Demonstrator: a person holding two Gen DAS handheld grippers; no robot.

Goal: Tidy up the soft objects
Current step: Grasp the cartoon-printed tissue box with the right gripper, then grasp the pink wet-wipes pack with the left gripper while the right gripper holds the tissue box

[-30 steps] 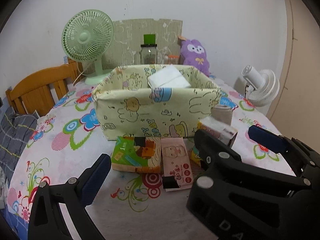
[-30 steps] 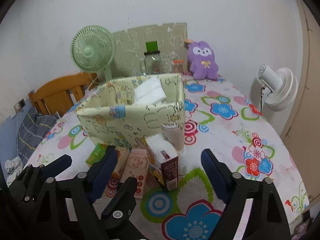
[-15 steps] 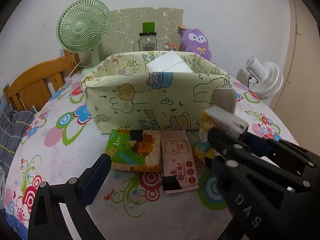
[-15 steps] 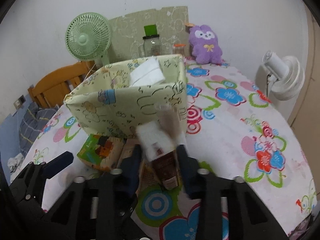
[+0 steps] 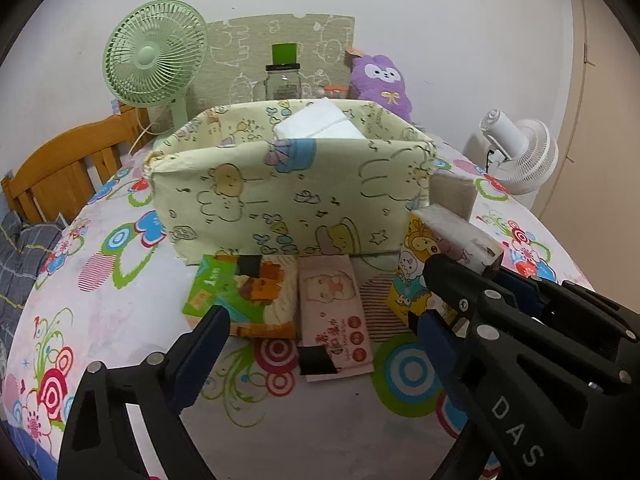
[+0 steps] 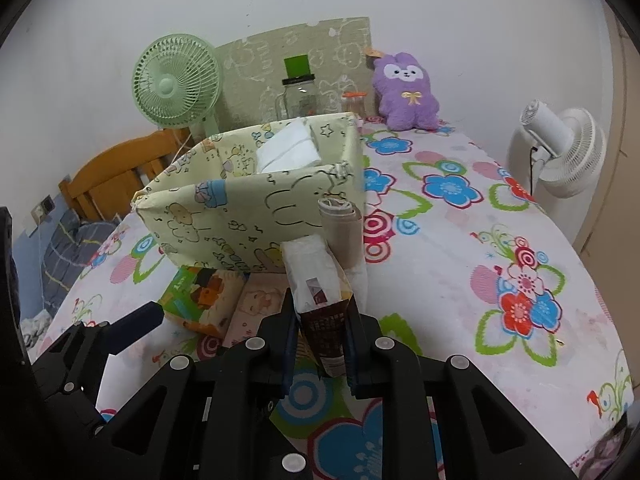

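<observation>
Right tongs (image 6: pixel 320 340) now clamped on the tissue pack (image 6: pixel 320 292); left tongs (image 5: pixel 320 336) apart.
Pack's base hidden between the pads.

Right gripper (image 6: pixel 320 344) clamped — left gripper (image 5: pixel 320 344) agape

A lived-in home room, likely a bedroom corner.

A flower-print tablecloth (image 6: pixel 460 240) covers the table; behind the fabric bin (image 5: pixel 288 196) stand a green fan (image 5: pixel 154 58) and purple plush (image 6: pixel 406 92), with a wooden chair (image 5: pixel 60 168) left.

Upright tissue pack (image 6: pixel 320 296) beside fabric bin (image 6: pixel 224 216)
</observation>
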